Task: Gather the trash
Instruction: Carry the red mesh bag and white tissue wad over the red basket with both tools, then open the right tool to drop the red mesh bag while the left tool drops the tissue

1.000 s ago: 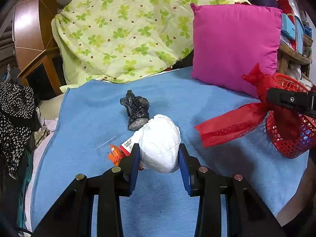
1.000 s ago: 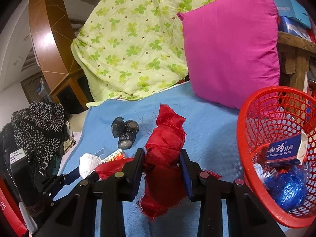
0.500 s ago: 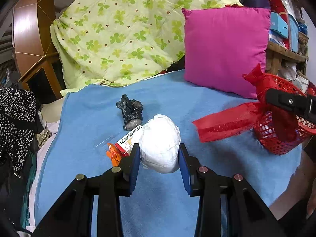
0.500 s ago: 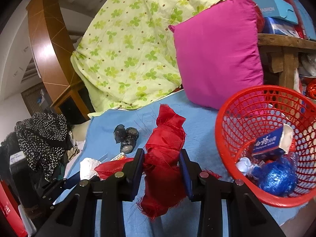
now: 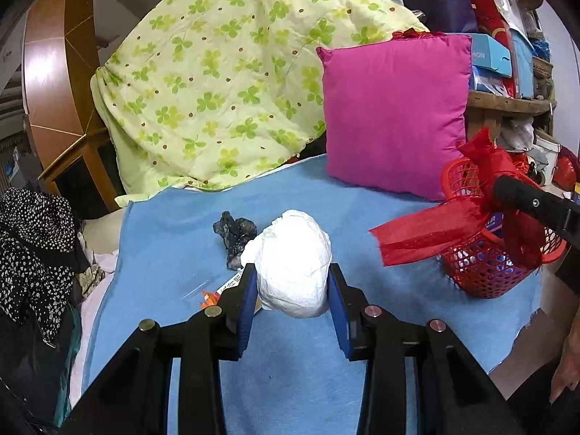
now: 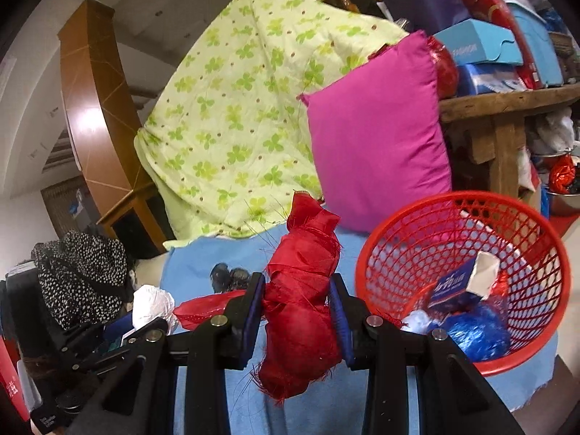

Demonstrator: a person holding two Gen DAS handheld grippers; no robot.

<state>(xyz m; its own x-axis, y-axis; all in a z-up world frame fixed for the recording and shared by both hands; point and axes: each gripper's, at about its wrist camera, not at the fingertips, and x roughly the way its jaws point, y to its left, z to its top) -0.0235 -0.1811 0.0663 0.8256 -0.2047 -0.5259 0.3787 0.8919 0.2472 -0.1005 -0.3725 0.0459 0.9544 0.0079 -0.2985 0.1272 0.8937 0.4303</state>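
Blue blanket (image 5: 174, 239) under us, our left gripper (image 5: 293, 282) clamped on a white wad (image 5: 293, 261), our right gripper (image 6: 296, 311) pinching red fabric (image 6: 301, 290) (frayed), just beside the red basket (image 6: 543, 340).

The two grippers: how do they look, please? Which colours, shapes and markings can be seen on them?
Both the left gripper and the right gripper have black angular frames of flat bars that branch like struts. Round silver bolt heads sit at the joints. Each finger carries a flat blue pad on its inner face. No cables, labels or sleeves are visible.
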